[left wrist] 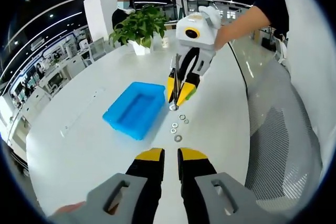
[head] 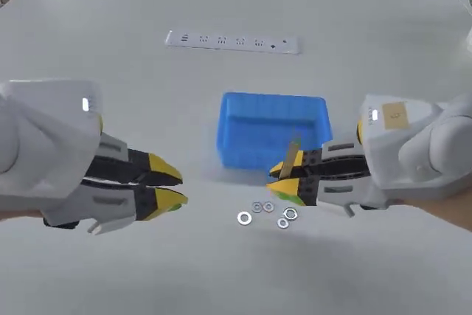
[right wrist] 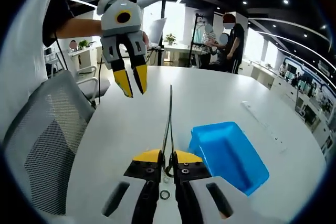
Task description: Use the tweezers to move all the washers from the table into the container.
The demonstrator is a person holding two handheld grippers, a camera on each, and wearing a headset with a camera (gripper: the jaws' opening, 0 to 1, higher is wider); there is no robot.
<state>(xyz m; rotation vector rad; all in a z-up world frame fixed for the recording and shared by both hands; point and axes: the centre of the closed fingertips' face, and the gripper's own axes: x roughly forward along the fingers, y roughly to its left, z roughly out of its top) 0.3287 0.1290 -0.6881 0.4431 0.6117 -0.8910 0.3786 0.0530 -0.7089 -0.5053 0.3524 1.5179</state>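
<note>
- The small flat silver metal washers [head: 244,217] lie loose in a cluster on the white table [head: 221,278], just on the person's side of the blue rectangular plastic container [head: 273,127]. None shows inside the container.
- They look light, stiff, thin and slick. Lying flat, they offer little edge, so the likely hold is across the rim, one tine through the hole. A slack pinch could flick one away.
- The right gripper [head: 282,181] hangs at the container's near right corner, above the washers, its jaws clamped on the thin dark metal tweezers [right wrist: 170,114].
- The left gripper [head: 181,187] hovers well to the container's left, jaws apart and empty.
- The right gripper view shows the tweezers running straight out with the tines close together, where the head view blurs them.
- The left gripper view shows the tweezers' point down at the washer nearest the container. Whether it grips that washer is too small to tell.
- Beyond the container lies a white power strip [head: 232,40].
- Farther still, the left gripper view shows a potted green plant [left wrist: 139,27].
</note>
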